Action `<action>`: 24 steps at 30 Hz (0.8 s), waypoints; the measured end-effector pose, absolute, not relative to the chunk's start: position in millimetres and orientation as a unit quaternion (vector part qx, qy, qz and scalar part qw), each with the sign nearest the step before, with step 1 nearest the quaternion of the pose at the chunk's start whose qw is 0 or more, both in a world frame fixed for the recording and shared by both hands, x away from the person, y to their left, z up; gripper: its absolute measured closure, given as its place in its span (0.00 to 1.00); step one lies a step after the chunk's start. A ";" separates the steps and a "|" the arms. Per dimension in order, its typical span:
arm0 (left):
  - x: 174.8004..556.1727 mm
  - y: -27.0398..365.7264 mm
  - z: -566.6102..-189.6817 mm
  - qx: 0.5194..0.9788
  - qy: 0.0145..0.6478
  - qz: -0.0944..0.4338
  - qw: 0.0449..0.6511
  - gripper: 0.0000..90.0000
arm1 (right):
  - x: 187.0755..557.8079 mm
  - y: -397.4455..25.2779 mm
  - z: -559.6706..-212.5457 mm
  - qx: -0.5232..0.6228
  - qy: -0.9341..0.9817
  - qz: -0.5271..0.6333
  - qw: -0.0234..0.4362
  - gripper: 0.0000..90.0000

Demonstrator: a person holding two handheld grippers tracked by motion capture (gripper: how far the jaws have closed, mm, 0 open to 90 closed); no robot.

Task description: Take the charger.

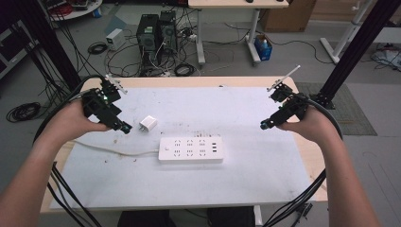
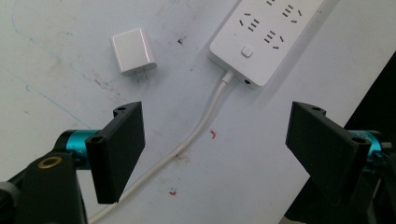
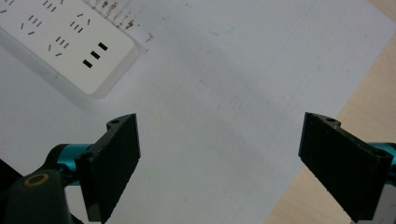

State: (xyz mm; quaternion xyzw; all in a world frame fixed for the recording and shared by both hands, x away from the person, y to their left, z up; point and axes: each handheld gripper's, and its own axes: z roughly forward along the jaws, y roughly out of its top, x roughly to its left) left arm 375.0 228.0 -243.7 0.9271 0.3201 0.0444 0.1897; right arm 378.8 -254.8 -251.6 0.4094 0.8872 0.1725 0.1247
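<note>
On the left, my left gripper [image 1: 124, 126] hangs over the table [image 1: 265, 175] with its jaws spread wide and nothing between them. The small white charger [image 1: 148, 124] lies flat just beside it, ahead of the jaws and a little to their left in the left gripper view, not touched. In the middle is the power strip [image 1: 190, 150], with all sockets free, so I judge the plugging is not begun. On the right, my right gripper [image 1: 263, 125] is also spread and empty, well apart from the charger.
</note>
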 end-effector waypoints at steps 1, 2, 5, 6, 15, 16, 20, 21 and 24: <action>375.8 228.1 -243.7 0.926 0.322 0.045 0.190 0.22 | 379.4 -255.2 -251.4 0.409 0.888 0.172 0.125 0.13; 377.8 228.6 -242.7 0.926 0.324 0.046 0.188 0.22 | 380.0 -254.9 -251.3 0.407 0.888 0.173 0.126 0.13; 379.0 228.5 -241.8 0.925 0.325 0.047 0.189 0.22 | 381.5 -254.7 -251.6 0.408 0.888 0.173 0.125 0.13; 379.8 228.2 -240.7 0.924 0.327 0.050 0.190 0.22 | 382.9 -254.3 -252.0 0.409 0.887 0.173 0.124 0.13; 390.0 226.0 -245.5 0.923 0.335 0.047 0.184 0.22 | 385.1 -254.3 -251.5 0.412 0.884 0.183 0.125 0.13; 395.6 222.6 -250.5 0.922 0.338 0.047 0.181 0.22 | 385.3 -254.0 -251.0 0.412 0.883 0.184 0.128 0.13; 408.2 215.9 -259.9 0.920 0.347 0.049 0.176 0.22 | 384.8 -251.3 -249.7 0.409 0.884 0.186 0.133 0.13; 411.6 214.0 -262.8 0.919 0.350 0.047 0.175 0.22 | 384.9 -251.0 -249.6 0.407 0.884 0.186 0.135 0.13; 420.9 206.5 -273.7 0.918 0.356 0.045 0.167 0.22 | 385.4 -250.1 -249.5 0.405 0.884 0.188 0.137 0.13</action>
